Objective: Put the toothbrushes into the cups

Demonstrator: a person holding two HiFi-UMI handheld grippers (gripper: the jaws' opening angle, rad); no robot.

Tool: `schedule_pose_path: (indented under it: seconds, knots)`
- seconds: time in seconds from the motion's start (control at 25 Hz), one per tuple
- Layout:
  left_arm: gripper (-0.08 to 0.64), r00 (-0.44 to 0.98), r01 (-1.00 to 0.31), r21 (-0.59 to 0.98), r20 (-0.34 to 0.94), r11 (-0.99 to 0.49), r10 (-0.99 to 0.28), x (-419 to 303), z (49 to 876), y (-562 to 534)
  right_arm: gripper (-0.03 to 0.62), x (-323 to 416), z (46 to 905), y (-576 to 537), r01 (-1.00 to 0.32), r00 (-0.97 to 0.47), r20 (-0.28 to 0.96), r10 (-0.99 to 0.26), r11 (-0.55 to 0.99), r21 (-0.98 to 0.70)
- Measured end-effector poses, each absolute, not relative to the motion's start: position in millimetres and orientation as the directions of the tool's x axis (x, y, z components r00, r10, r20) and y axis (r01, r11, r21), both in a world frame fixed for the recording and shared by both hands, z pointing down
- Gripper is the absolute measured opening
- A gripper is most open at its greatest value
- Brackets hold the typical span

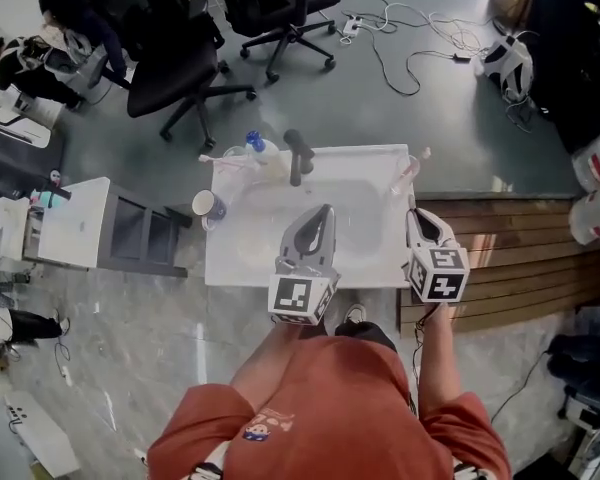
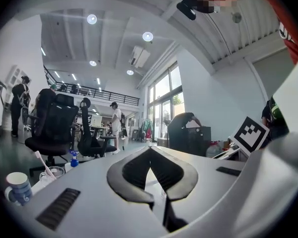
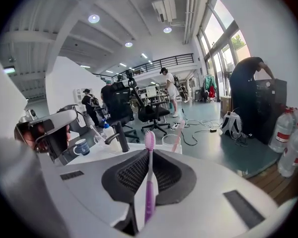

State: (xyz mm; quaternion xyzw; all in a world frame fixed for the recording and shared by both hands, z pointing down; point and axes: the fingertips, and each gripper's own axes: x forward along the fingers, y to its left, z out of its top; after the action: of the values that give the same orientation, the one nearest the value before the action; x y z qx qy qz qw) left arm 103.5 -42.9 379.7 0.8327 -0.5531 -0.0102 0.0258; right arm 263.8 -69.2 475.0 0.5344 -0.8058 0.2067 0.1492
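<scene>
My right gripper [image 3: 149, 155] is shut on a purple toothbrush [image 3: 148, 182], which stands upright between the pads with its bristle head [image 3: 149, 139] above the tips. In the head view this gripper [image 1: 412, 213] hangs over the right edge of the white sink table [image 1: 230, 263]. A clear cup [image 3: 171, 142] with a pink toothbrush [image 1: 412, 166] stands at the back right corner. Another clear cup [image 1: 236, 155] with a white toothbrush [image 2: 41, 163] is at the back left. My left gripper [image 1: 326, 209] is shut and empty above the basin, its jaws [image 2: 150, 151] meeting at the tips.
A dark faucet [image 1: 298, 156] rises at the back of the basin, with a blue-capped bottle [image 1: 254, 143] beside it. A blue-patterned mug [image 1: 208, 206] sits at the table's left edge. Office chairs [image 1: 185, 68] stand beyond, wooden decking [image 1: 520, 248] lies to the right, and people are in the background.
</scene>
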Motion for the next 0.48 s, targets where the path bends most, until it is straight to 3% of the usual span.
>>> schedule_pose_path:
  seconds: [0.48]
  knots:
    - [0.018,0.364,-0.929,0.064,-0.022,-0.364,-0.931,42,366,-65,0.035,193,436,-92,-0.905,-0.424,0.376,-0.824,0.402,-0.14]
